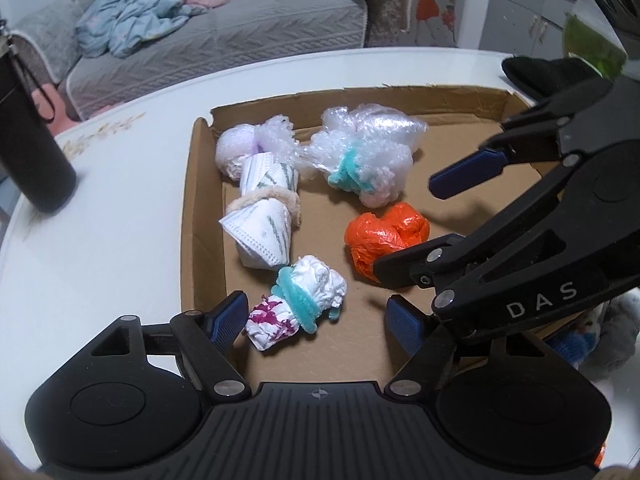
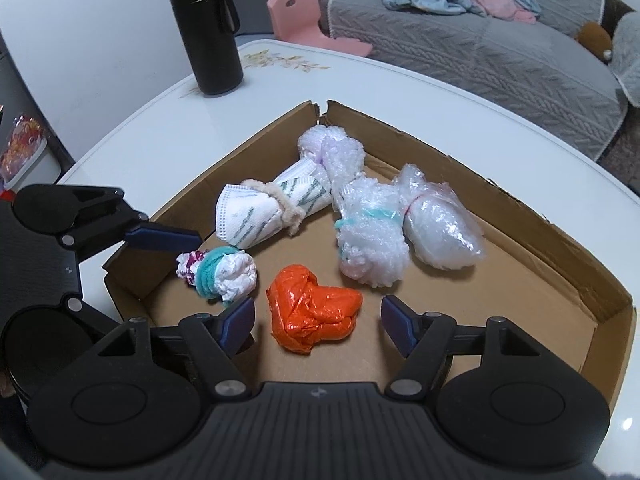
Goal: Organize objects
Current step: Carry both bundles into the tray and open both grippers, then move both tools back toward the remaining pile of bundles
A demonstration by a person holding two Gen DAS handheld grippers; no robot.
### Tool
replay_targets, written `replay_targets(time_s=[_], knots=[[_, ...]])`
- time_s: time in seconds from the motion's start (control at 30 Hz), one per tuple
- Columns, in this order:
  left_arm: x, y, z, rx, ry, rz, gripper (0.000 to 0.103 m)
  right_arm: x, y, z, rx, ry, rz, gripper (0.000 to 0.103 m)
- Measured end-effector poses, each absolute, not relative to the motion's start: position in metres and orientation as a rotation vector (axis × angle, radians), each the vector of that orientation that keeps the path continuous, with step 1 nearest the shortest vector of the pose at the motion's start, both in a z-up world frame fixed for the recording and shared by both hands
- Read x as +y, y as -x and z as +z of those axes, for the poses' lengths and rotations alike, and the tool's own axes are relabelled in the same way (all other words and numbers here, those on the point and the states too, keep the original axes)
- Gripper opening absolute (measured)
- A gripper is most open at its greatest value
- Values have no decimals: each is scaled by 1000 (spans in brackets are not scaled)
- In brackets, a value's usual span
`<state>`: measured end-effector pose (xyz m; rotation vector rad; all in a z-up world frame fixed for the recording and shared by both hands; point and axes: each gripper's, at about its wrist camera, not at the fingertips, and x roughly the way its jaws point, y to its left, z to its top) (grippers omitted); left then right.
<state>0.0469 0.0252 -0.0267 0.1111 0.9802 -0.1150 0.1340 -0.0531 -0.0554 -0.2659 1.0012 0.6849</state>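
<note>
A grey sofa point(image 1: 208, 36) with crumpled blue and pink cloth point(image 1: 148, 12) stands beyond the white table point(image 1: 100, 248). On the table lies a shallow cardboard tray point(image 2: 540, 240), and a black bottle point(image 2: 208, 32) stands upright on the table, well apart from the tray's far corner.

All bundles lie on the tray floor:
- A clear bubble-wrap bundle point(image 2: 436, 224) lies at the far right.
- Just beside it, touching, lies a second bubble-wrap bundle tied with teal point(image 2: 372, 240).
- A face-mask roll bound with beige cord point(image 2: 268, 208) lies left of these. A pale bubble-wrap ball point(image 2: 320, 148) touches its far end.
- An orange plastic wad point(image 2: 312, 308) lies near the middle.
- A small white and magenta bundle wrapped in teal pipe cleaner point(image 2: 218, 268) lies left of the wad, apart from it.

The right gripper point(image 2: 318, 322) hangs over the wad with jaws apart, pads clear of it on both sides. The left gripper point(image 1: 316, 320) hangs over the small bundle with jaws apart. In the left wrist view the left pad is just beside the bundle; contact cannot be told.
</note>
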Motion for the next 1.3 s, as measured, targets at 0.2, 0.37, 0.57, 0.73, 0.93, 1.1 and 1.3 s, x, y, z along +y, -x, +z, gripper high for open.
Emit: replay_targets(time_s=[0.2, 0.37, 0.57, 0.73, 0.93, 1.1, 1.3], knots=[[26, -35, -17, 966, -78, -92, 86, -57, -125, -50, 998, 225, 659, 77], [32, -14, 2, 926, -54, -97, 91, -67, -111, -40, 984, 182, 633, 79], [42, 20, 17, 886, -4, -87, 92, -86, -85, -29, 954, 126, 612, 81], [51, 58, 20, 840, 15, -59, 94, -114, -49, -18, 889, 77, 595, 83], [63, 104, 6, 810, 76, -19, 94, -158, -2, -20, 789, 16, 523, 86], [59, 134, -11, 780, 83, -44, 94, -176, 30, -38, 711, 4, 478, 86], [50, 149, -26, 784, 22, -63, 93, -153, 75, -58, 639, 27, 571, 86]])
